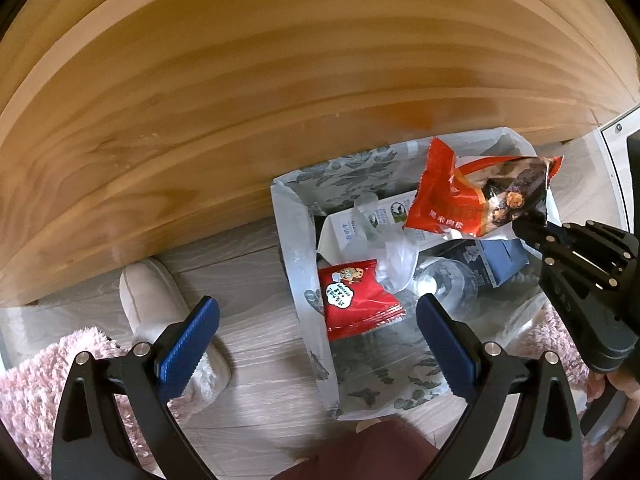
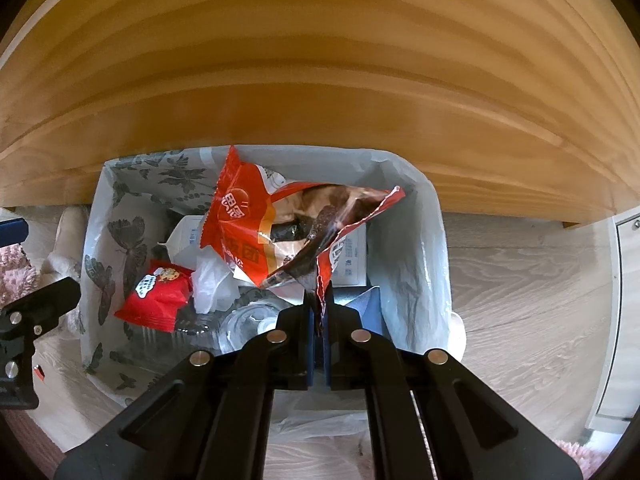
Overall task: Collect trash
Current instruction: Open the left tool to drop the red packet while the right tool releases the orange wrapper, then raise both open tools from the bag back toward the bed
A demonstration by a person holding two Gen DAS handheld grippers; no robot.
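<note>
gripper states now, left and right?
Left gripper: open, holding nothing, above the bin bag.
Right gripper: shut on the orange snack wrapper, pinched at one edge over the bag.

Right tool (image 2: 318, 312) clamped, pointing down; left tool (image 1: 318, 332) spread wide, downward

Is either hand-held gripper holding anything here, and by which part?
The right hand-held gripper pinches the red snack wrapper by its torn edge. The left hand-held gripper holds nothing.
</note>
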